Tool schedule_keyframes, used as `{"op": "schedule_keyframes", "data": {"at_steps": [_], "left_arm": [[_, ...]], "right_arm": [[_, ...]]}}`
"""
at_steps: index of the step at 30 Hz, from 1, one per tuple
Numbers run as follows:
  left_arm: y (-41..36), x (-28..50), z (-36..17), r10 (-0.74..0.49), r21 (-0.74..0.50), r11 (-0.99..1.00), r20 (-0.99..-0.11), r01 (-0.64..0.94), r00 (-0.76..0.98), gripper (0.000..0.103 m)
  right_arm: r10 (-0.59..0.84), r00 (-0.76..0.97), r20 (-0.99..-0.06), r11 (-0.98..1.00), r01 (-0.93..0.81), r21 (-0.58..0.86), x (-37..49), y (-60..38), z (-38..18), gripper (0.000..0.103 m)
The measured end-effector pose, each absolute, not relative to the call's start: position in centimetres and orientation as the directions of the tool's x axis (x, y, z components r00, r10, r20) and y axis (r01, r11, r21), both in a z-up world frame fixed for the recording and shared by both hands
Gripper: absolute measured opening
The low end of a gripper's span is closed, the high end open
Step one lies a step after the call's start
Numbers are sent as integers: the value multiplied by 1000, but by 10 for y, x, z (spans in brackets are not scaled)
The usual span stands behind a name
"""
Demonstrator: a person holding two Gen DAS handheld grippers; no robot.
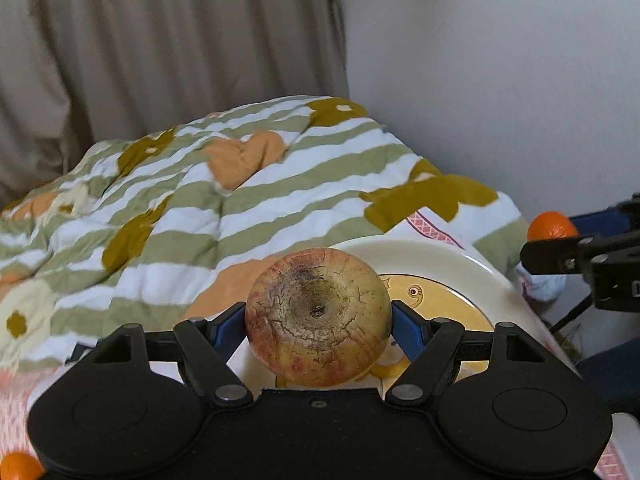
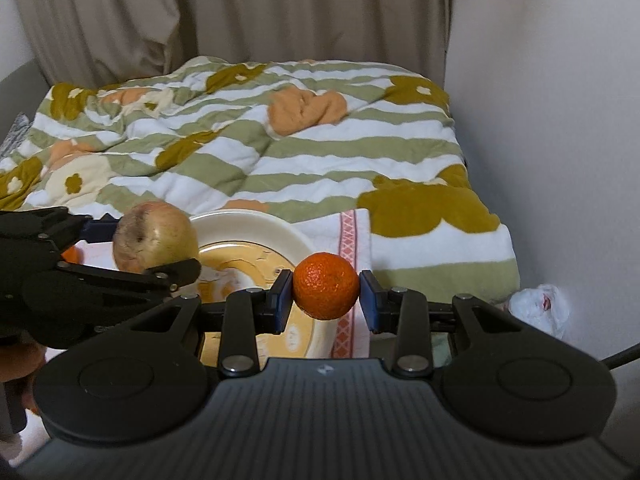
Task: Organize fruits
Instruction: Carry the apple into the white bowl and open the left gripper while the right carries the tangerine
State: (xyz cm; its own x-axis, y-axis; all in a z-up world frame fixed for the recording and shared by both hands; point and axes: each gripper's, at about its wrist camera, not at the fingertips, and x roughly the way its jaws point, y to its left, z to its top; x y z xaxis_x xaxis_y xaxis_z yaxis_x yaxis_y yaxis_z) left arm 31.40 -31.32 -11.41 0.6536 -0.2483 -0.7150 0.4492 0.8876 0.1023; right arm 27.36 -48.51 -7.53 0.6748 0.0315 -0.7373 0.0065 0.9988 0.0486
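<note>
On my feeds, the apple (image 1: 318, 316) between the left claw (image 1: 318, 320) pads shows dull, rough skin, cracked and russeted around the stem pit. The mandarin (image 2: 326, 285) in the right claw (image 2: 326, 294) has bright, finely pebbled peel. Both claws look like matt black plastic with blue pads (image 2: 283, 296) and small metal pivot pins. The plate (image 1: 440, 252) is glossy cream ceramic; the quilt (image 2: 280, 160) is soft, crinkled printed cloth.
</note>
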Motion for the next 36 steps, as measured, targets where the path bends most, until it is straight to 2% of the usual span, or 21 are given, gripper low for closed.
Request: {"op": "schedule_keyframes", "data": {"at_steps": [12,14,15,26,36], "left_arm": [[-335,331,-134,-247,174,838,-723,517,645,81],[-337,327,-131,-233,224,828,-697,514,678,92],[-336,324,-127,-228,247,826,-676,507,701,103],[-283,304,-95,-212,165,890,-675,424,707,103],[-247,285,-82,-175,95,940,-688,328,704,103]], "right_arm": [[-14,656,-755,996,77,49,279,-499,-84,51],[-19,658,-753,995,83,47,279,-499,-81,51],[-21,660,-751,995,85,47,278,-499,-80,51],[25,672,-740,999,1,34,287,-483,-76,51],[107,654,-749,964,-252,-83,309,-438,-112,51]]}}
